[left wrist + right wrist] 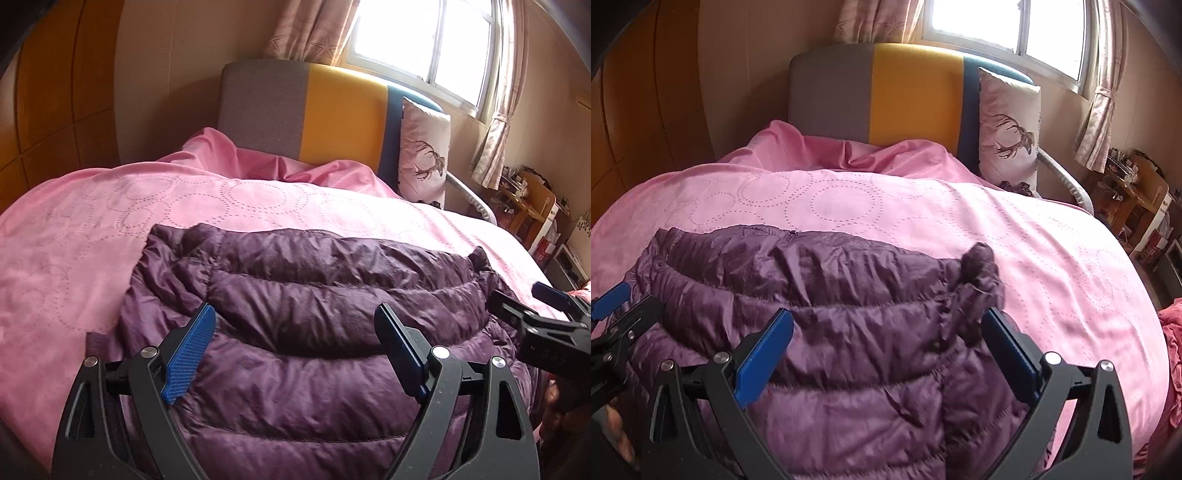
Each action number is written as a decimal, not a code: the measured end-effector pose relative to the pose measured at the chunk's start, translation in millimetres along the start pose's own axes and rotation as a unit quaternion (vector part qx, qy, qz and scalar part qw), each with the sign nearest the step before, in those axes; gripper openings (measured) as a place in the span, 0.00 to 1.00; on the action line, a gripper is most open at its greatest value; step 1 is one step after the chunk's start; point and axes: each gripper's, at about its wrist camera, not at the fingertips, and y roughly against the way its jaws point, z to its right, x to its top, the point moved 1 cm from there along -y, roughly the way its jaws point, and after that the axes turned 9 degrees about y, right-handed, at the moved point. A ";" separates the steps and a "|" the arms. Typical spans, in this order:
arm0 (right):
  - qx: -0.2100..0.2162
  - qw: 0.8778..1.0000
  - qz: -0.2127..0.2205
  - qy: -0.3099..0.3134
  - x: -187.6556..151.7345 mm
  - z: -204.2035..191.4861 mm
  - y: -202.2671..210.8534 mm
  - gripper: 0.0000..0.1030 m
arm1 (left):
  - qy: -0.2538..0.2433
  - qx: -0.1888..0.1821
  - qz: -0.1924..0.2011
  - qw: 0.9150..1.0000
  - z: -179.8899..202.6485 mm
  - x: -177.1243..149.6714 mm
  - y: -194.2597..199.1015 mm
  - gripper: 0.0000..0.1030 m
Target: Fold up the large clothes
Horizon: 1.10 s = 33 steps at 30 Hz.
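At the far left, a wall of orange-brown wooden wardrobe panels (48, 110) is seen beside the bed. A pink bedspread (92, 229), stitched with dotted circles, is spread over the mattress and is bunched into loose folds near the headboard (295, 107), which is made up of grey, yellow and blue panels. A purple quilted down jacket (314, 314) is laid flat on the near part of the bedspread, its puffed channels running across; in the right wrist view a rumpled bit of the jacket is seen sticking up at its right edge. The left gripper (295, 343) is held above the jacket with its blue-padded jaws spread wide and nothing pinched between them. The right gripper (886, 347) is likewise held over the jacket's right part, jaws parted wide, no fabric clamped; the pads do not appear to press on the cloth. Each gripper is glimpsed at the edge of the other's view. Further right, a white pillow (424, 155) printed with a deer is propped against the blue panel of the headboard, beneath a bright window (436, 44) hung with pale patterned curtains (495, 147). At the far right, cluttered wooden furniture (532, 206) is seen beside the bed.
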 end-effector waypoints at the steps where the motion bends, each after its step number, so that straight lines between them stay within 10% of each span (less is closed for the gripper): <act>1: 0.001 1.000 -0.009 0.000 5.8 -3.5 -10.7 0.98 | 0.004 0.002 -0.001 1.000 -5.1 2.2 -0.2 0.84; 11: -0.012 0.997 -0.082 0.010 3.4 -20.9 -97.7 0.98 | 0.067 0.030 -0.035 0.997 -67.0 -4.4 -30.4 0.84; 23: -0.002 0.997 -0.033 -0.067 -30.1 40.7 -5.1 0.98 | 0.046 0.030 -0.018 0.998 -40.8 -8.9 4.7 0.84; 33: 0.054 0.974 -0.055 -0.212 -109.8 124.8 31.0 0.98 | 0.012 -0.007 -0.013 1.000 -12.2 -19.2 23.6 0.84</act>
